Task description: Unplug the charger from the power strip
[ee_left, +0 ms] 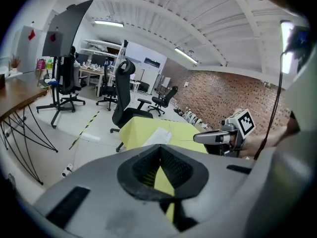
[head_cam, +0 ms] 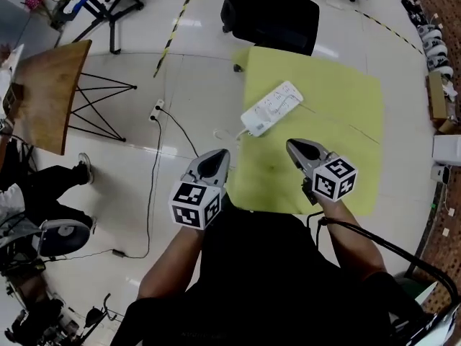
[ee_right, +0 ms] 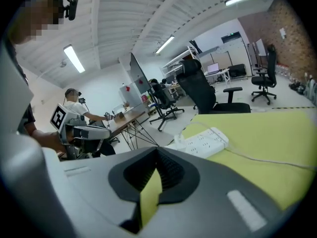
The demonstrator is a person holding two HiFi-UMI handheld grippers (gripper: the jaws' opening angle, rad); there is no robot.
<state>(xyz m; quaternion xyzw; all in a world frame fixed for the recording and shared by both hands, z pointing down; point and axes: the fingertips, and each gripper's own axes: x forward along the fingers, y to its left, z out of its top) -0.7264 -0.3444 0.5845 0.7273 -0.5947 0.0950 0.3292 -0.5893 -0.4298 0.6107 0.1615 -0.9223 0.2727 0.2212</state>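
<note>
Two closed, empty tools: left gripper [head_cam: 222,154], right gripper [head_cam: 292,145], near power strip [head_cam: 271,108]. Apparently approach stage; next, open around charger [ee_right: 181,142].

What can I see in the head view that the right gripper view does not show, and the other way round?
Only the head view shows the right gripper from outside, and a small white strip on the floor with a black cable.

Only the right gripper view shows the ceiling lights and that gripper's pads meeting, with nothing between them.

Both show the yellow table, the white power strip lying on it, the left gripper and the black chair behind the table.
</note>
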